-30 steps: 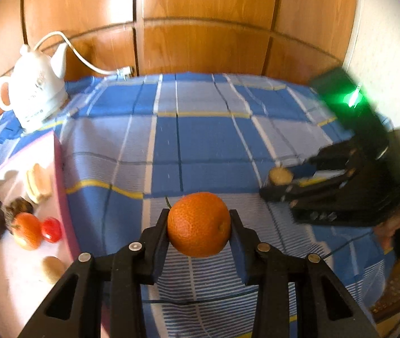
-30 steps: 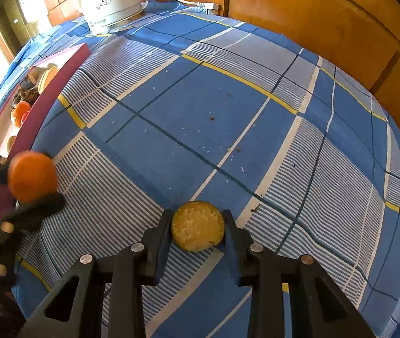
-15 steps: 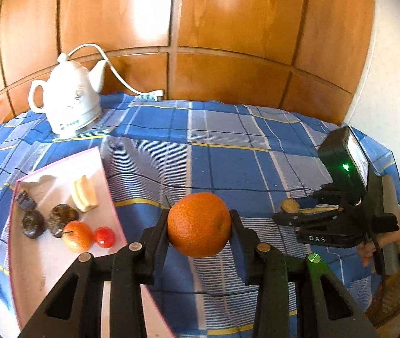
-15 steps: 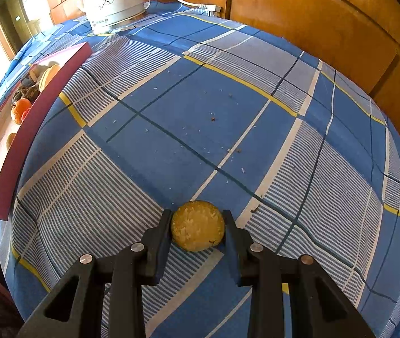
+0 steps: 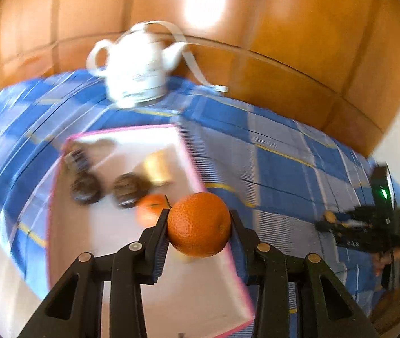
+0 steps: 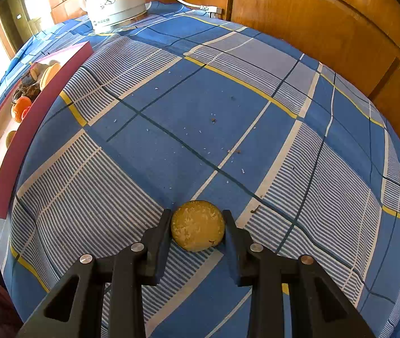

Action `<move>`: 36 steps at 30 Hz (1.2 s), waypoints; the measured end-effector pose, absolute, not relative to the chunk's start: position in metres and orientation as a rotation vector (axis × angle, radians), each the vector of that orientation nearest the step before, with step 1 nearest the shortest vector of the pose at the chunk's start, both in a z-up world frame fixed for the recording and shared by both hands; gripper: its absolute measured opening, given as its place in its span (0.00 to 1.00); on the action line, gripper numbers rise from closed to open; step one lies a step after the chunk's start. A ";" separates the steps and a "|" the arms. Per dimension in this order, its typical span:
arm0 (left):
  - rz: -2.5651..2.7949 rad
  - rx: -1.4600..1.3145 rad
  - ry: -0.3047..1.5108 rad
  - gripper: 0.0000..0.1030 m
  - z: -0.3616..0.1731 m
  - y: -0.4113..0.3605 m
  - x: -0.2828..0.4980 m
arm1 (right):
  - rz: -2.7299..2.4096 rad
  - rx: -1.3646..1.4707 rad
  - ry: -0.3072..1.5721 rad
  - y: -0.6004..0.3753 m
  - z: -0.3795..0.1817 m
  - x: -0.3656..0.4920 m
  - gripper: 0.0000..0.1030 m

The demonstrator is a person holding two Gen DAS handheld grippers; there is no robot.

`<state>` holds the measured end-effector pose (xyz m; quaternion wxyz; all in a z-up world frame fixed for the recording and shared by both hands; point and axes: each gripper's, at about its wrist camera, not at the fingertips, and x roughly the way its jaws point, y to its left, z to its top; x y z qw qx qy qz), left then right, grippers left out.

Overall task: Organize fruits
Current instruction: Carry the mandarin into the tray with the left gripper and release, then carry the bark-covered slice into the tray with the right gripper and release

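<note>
Holding an orange tight in left claw above pink-rimmed tray; clamping a yellow round fruit in right claw on the surface.

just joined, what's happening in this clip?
A person is sorting fruit with two tools. The left hand-held gripper is shut on a round orange citrus fruit, held over the near edge of the pink-rimmed white tray that already holds a smaller orange fruit and several dark items. The right hand-held gripper is closed on a round yellowish fruit low over the blue checked tablecloth. A white ceramic kettle stands at the back.
</note>
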<state>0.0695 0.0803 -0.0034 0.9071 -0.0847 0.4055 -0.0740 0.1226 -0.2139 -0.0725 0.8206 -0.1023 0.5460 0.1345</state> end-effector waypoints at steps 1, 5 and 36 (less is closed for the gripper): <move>-0.128 -0.204 0.841 0.38 -0.004 0.094 0.069 | 0.286 -0.220 1.162 -0.214 -0.072 0.123 0.33; -0.026 -0.306 0.869 0.38 -0.015 0.146 0.068 | 0.282 -0.230 1.160 -0.211 -0.073 0.122 0.33; 0.162 -0.207 0.868 0.62 -0.040 0.155 0.071 | 0.268 -0.238 1.157 -0.208 -0.073 0.121 0.33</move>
